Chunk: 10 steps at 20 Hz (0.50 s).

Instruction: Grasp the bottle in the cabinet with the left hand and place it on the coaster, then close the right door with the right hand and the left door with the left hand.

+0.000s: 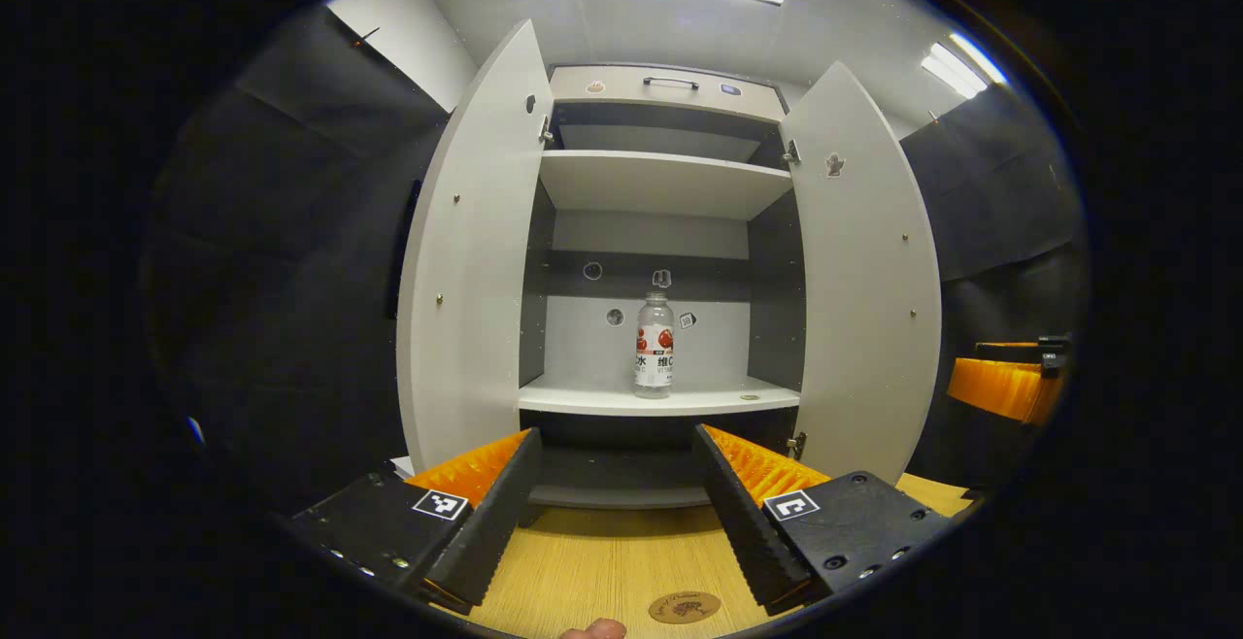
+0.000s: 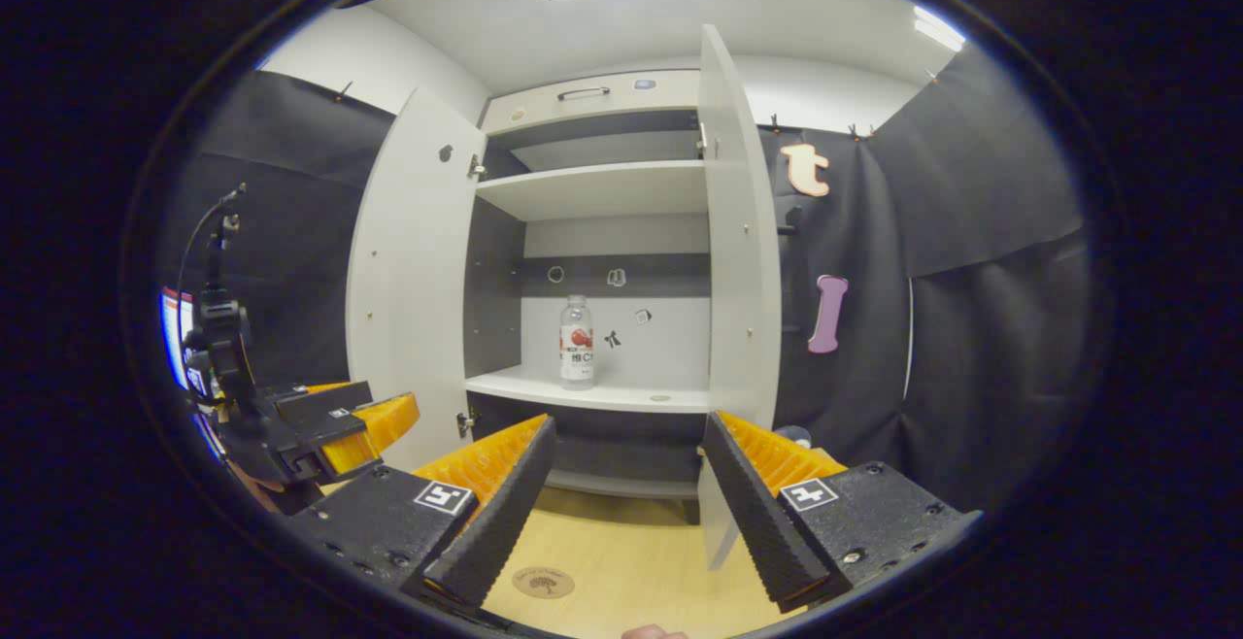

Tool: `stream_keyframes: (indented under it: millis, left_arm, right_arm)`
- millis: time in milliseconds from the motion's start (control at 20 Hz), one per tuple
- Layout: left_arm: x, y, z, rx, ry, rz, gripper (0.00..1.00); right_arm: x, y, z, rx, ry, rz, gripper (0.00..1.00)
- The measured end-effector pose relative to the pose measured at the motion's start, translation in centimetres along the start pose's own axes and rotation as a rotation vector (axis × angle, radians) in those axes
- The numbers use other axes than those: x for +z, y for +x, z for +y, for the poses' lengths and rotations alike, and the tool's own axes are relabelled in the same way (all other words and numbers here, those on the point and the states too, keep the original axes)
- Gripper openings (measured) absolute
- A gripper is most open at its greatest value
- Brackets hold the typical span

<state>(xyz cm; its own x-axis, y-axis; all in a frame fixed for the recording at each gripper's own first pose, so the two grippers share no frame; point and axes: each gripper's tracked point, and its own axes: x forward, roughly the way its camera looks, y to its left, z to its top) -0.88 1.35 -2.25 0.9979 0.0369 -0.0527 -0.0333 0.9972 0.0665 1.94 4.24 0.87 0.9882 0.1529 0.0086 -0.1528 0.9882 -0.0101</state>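
Left door (image 1: 466, 260) and right door (image 1: 864, 270) stand wide open. The bottle (image 1: 655, 344) stands upright on the cabinet's lower shelf (image 1: 583, 394), between them. Left tool (image 1: 614, 469) and right tool (image 2: 629, 459): fingers spread wide, holding nothing. The coaster (image 1: 685, 607) lies on the wooden desk (image 1: 583, 561), below the shelf.

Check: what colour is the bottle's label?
Red and white on the bottle, clearest in the left gripper view.
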Motion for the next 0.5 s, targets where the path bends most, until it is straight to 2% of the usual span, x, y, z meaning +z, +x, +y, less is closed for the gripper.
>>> stream_keyframes:
  millis: [250, 400, 450, 500]
  left_arm:
    - [-0.8, -0.6, 0.1, 0.024, 0.029, -0.007, 0.94]
    - [-1.4, -0.7, -0.6, 0.013, 0.026, 0.0, 0.95]
    - [-1.6, -0.8, -0.7, 0.011, 0.023, -0.001, 0.95]
    - [-1.7, -0.9, -1.0, 0.007, 0.018, 0.001, 0.95]
  right_arm:
    - [2.2, 3.8, 2.3, 0.128, 0.017, -0.006, 1.0]
    - [3.7, 7.6, 3.2, 0.163, 0.011, -0.014, 1.0]
    - [4.0, 8.9, 3.6, 0.171, 0.004, -0.009, 0.97]
    - [4.3, 10.3, 4.1, 0.18, -0.001, -0.01, 1.0]
